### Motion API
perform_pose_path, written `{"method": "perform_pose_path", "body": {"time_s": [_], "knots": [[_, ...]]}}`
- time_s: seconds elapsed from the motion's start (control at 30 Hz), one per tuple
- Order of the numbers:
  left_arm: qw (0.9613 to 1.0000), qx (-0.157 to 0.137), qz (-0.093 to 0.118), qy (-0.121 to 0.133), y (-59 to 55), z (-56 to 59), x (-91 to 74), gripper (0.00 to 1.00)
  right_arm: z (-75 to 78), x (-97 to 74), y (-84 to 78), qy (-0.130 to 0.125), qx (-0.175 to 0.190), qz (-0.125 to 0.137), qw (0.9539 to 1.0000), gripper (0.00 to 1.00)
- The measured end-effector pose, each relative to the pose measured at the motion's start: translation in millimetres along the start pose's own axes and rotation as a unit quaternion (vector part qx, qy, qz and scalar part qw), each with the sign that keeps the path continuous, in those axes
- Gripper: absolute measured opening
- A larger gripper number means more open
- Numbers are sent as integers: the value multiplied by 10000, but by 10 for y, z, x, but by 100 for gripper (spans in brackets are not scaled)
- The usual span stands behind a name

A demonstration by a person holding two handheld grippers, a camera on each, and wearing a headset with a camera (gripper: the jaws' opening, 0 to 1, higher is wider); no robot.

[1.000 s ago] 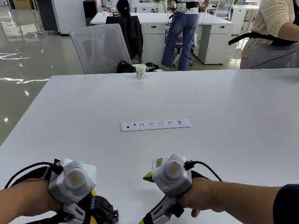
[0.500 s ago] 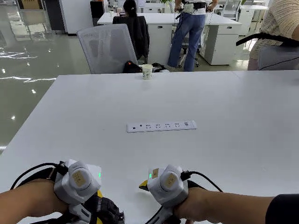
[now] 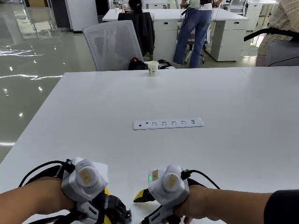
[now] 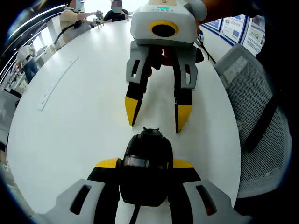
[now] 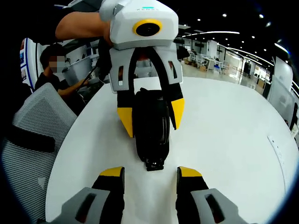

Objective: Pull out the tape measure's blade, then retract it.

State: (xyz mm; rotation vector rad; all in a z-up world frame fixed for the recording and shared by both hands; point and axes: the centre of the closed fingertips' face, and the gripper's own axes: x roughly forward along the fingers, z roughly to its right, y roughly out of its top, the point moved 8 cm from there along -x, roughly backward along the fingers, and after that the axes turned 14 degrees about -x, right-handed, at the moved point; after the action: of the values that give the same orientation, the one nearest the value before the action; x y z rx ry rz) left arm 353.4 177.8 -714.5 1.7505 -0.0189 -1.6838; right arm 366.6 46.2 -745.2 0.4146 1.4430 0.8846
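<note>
White table (image 3: 187,93) runs out ahead of me, with a power strip (image 3: 168,123) lying across its middle, well apart from my work. My left gripper (image 4: 145,163) is clamped on the black tape measure (image 5: 152,140), low over the table's near edge. My right gripper (image 5: 150,171) stands with its jaws wide, facing the tape measure's front tip (image 5: 154,164) without touching it. I judge the blade is not yet drawn. My right jaws could close beside the tip and miss. A hard pull could drag the tape measure out of my left grip. A careless release could let the blade whip back.
</note>
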Motion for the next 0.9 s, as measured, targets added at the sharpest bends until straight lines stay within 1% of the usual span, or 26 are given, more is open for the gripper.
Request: {"method": "perform_pose_path", "body": {"time_s": [0.13,0.2,0.43,0.57,0.73,0.8,0.83,0.87,0.9], "knots": [[10000,-4,20,8,-5,10,-3,34,23,20,19,41,-34,-28,10000,33],[10000,-1,35,12,-3,8,-2,34,28,33,21,113,-105,-90,9998,28],[10000,-8,60,11,-8,4,-3,34,85,86,55,155,-151,-131,9997,24],[10000,-14,77,9,-11,2,-3,34,95,118,64,210,-192,-200,9994,15],[9999,-13,107,7,-16,0,-3,34,93,124,61,213,-245,-296,9990,13],[9999,-17,118,5,-18,1,-3,34,100,121,75,244,-176,-330,9990,12],[9999,-39,119,14,-17,-4,-2,34,106,117,69,262,-319,-372,9985,11],[9999,-36,115,14,-19,1,-3,34,104,116,69,251,-362,-398,9982,11],[9999,-46,111,22,-19,4,-3,34,100,118,67,234,-330,-391,9984,11]]}}
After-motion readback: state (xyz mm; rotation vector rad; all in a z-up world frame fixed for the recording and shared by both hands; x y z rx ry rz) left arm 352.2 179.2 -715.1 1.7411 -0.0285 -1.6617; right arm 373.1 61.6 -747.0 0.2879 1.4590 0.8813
